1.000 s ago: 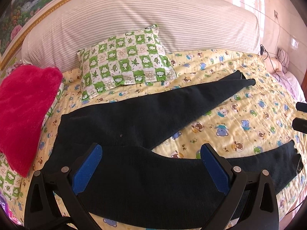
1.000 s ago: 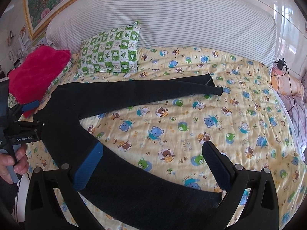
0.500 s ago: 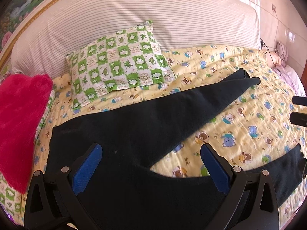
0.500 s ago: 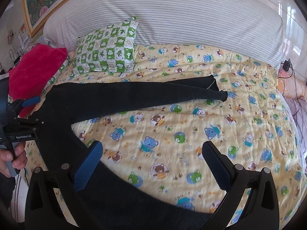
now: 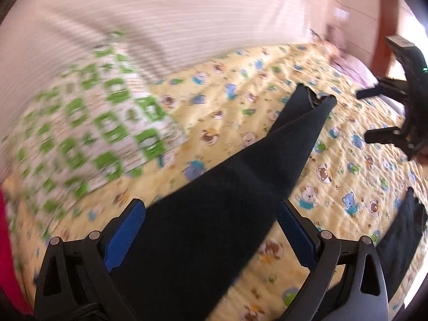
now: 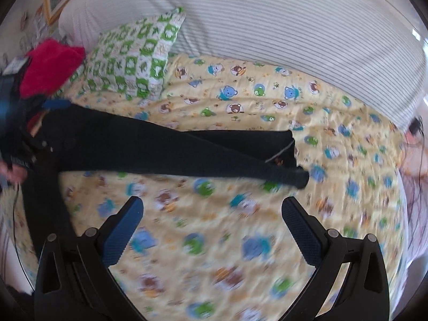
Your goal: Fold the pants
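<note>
Lettering on the left hand-held gripper point(image 6: 16, 160) is blurred; both hand-held grippers spread over dark pants point(image 5: 214, 214).

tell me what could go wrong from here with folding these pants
Both grippers are open and hold nothing, so no fold has begun.
1. The far leg's cuff is twisted and partly doubled over; folding now could lock in that crease.
2. The left gripper frames a wide stretch of pants; closing there may bunch the cloth.
3. The right gripper hangs over bare bedsheet and could pinch the sheet, not the pants.
</note>
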The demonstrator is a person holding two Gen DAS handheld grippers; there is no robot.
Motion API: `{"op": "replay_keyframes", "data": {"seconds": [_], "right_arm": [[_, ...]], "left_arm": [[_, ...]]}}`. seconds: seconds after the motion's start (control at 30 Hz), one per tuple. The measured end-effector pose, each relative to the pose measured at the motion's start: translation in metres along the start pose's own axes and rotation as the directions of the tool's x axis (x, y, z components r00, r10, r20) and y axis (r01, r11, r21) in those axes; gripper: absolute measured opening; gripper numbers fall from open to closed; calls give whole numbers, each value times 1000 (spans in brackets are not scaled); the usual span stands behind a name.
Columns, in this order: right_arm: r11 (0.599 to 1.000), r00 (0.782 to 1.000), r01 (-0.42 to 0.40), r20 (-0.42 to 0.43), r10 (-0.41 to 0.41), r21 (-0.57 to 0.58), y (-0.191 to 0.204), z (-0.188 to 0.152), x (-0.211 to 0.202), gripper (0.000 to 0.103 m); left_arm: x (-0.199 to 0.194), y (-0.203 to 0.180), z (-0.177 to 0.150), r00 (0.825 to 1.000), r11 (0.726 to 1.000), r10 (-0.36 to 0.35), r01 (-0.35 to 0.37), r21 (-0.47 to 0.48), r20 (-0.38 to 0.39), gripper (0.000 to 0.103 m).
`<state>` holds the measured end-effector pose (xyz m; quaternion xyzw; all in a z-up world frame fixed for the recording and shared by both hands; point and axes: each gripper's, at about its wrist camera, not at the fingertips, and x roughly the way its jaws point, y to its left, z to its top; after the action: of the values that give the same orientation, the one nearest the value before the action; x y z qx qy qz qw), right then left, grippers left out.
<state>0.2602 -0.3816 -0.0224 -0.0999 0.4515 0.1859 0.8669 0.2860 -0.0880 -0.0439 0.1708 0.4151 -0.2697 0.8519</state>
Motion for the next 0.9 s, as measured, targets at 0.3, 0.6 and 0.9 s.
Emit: {"op": "replay_keyframes", "data": {"seconds": [0.3,0.6,0.9], "right_arm": [[988,995,18,-96,-33,-156,-22,24,55,102],[998,985,-52,-169,46,-27,-47,21,76,28],[998,997,-54,-55,56,36,-12,0,-14,7]], "left_arm": [[70,18,15,976,977,-97,131,167,-194,78],[80,22,5,945,970,-187,220,102,-269,10],[-16,16,-16,969,974,-216,222,45,-116,5]]}}
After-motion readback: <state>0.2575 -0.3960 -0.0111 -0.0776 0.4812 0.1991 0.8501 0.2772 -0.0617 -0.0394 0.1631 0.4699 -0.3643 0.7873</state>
